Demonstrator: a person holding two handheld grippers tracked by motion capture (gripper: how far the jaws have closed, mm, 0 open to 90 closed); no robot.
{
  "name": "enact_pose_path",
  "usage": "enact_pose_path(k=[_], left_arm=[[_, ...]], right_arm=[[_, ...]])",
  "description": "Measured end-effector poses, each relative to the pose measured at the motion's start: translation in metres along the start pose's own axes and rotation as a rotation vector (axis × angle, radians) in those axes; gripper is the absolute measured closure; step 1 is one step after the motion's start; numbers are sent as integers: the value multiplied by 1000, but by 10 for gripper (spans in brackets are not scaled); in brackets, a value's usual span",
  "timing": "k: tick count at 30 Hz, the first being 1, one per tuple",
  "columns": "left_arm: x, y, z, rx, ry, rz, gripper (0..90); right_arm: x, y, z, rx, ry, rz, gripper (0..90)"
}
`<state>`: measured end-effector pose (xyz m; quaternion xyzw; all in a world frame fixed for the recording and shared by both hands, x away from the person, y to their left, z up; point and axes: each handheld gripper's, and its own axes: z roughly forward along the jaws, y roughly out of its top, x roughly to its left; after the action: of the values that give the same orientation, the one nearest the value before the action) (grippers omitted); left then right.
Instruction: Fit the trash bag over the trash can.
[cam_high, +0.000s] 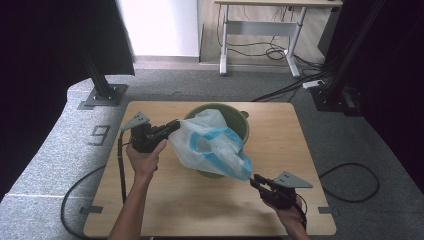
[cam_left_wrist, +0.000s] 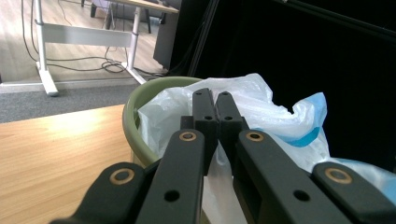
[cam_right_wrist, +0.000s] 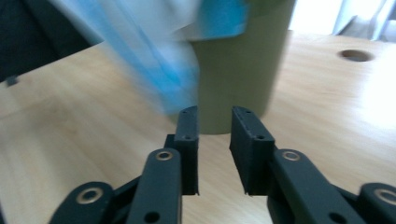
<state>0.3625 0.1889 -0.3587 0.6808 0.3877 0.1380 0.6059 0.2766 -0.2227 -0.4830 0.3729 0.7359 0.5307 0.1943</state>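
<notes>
A white-and-blue plastic bag (cam_high: 212, 145) is draped over and into a green bin (cam_high: 240, 120) at the middle of the wooden table (cam_high: 165, 210). The left gripper (cam_high: 172, 126) pinches the bag's edge just ahead of its tips, at the bin's near rim; in the left gripper view its jaws meet on white film (cam_left_wrist: 205, 172). The right gripper (cam_high: 255, 181) sits just below the bag's blue corner, which hangs down the bin's outer wall; its jaws stand parted with nothing between them, the bag (cam_right_wrist: 163, 60) just beyond their tips and the bin wall (cam_right_wrist: 233, 79) straight ahead.

Step in hand, by judgement: lining the bin, with one side of the bag's mouth held and the other side let go. The next move calls for the right gripper to retake the loose blue edge and spread it over the rim, while the left keeps tension without tearing the thin film.
</notes>
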Motion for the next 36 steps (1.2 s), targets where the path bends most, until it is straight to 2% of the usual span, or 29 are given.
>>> enact_pose_path(k=[3,6,9,12,16,21,26,30,36], left_arm=[[0,-1,1,1,-8,-4,899],[1,-3,1,6,-15,-7,898],[0,-3,2,7,-14,-7,898],[0,-3,2,5,-20,-12,898],[0,-5,1,8,-36,-20,898],[0,-7,0,12,-39,-20,898],[0,-9,-1,10,-57,-32,898],[-2,-11,-1,14,-68,-35,898],[1,-12,-3,17,-70,-41,898]], right_arm=[[-17,6,-12,-31,-44,36,675],[-32,17,-18,-61,-82,47,658],[-42,32,-14,-91,-78,45,627],[-45,47,-1,-114,-41,40,615],[-40,63,18,-136,14,34,602],[-25,67,28,-143,80,10,586],[-16,64,30,-130,99,-2,534],[-9,64,41,-106,108,-15,466],[-6,60,57,-88,147,-20,443]])
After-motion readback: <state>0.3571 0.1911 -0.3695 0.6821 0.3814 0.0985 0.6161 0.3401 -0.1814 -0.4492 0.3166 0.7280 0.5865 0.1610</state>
